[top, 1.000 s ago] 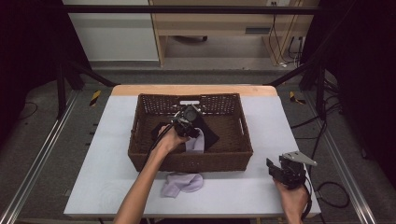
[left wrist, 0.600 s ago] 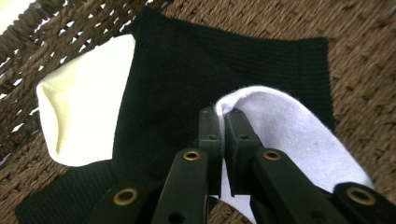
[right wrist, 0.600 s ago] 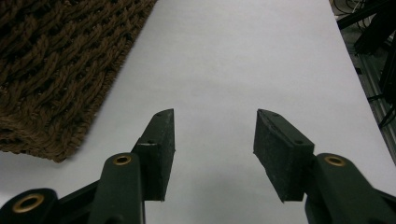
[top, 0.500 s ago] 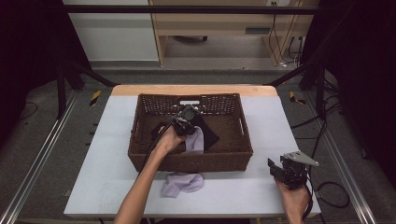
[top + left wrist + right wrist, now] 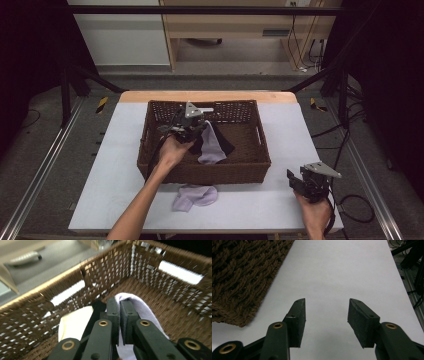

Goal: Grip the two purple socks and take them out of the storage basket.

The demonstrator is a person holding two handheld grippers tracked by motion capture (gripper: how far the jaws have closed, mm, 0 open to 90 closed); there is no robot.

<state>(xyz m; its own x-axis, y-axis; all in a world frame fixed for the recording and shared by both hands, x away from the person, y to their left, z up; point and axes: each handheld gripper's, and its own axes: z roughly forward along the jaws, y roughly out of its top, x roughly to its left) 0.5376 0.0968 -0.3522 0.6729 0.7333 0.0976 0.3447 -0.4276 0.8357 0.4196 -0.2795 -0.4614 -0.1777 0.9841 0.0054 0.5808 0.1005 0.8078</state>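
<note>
**Left gripper clamps lavender sock inside basket**

Over the brown woven wicker basket (image 5: 150,145), the left gripper (image 5: 119,312) has its jaws pinched together on a pale lavender fabric sock (image 5: 147,312), which hangs down toward the basket floor beside a black cloth (image 5: 226,145). A second lavender sock (image 5: 195,196) lies on the white table (image 5: 280,205) just in front of the basket. The right gripper (image 5: 325,317) hovers over bare tabletop, jaws spread apart.
</note>
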